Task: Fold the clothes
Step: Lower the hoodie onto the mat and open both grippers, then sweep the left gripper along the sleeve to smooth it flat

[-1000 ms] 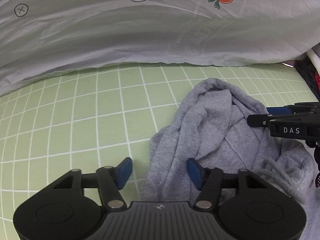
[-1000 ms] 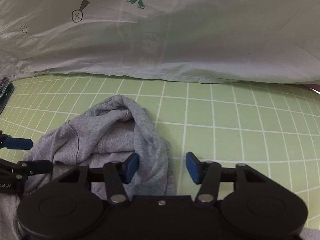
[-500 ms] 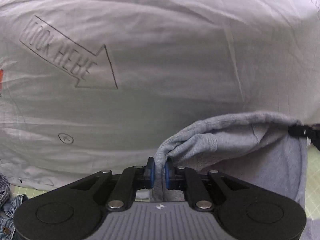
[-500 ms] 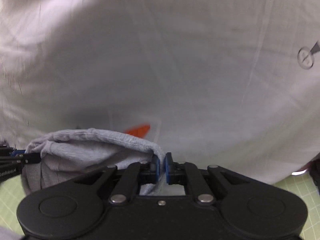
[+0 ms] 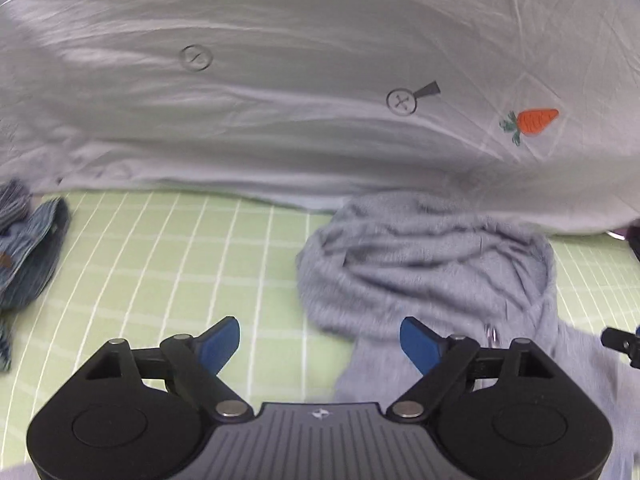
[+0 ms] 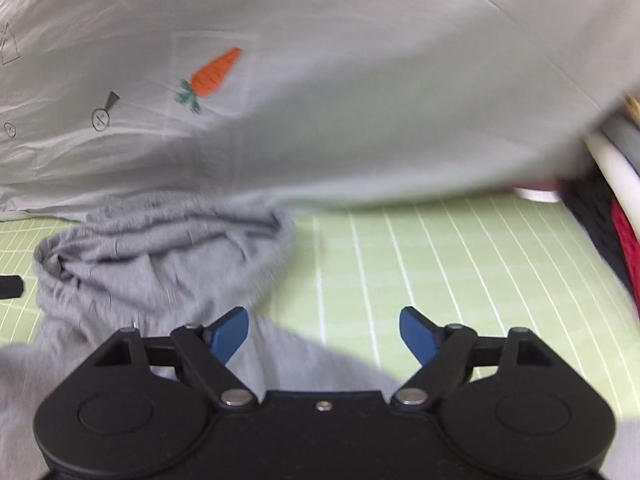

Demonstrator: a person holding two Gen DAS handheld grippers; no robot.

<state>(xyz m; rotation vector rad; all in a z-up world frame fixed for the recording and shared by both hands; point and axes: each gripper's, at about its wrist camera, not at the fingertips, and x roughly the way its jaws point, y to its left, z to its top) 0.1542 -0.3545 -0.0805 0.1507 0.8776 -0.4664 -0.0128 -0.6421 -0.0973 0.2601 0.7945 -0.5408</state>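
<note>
Green gridded mat (image 5: pixel 168 264) beneath draped white sheet (image 5: pixel 304 120).

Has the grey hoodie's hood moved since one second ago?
Yes. The grey fleece hoodie now has its hood against the white carrot-print sheet; earlier, green mat showed between them. Both tools' jaws have just opened, empty.

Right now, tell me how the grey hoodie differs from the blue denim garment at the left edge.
The grey hoodie is plain, soft grey knit; the denim garment is blue with a striped weave. The hoodie lies just ahead of both grippers, its hood bunched against the white sheet; the denim lies far off to the left, partly cut off by the frame. Both lie crumpled and unfolded on the green grid mat.
</note>
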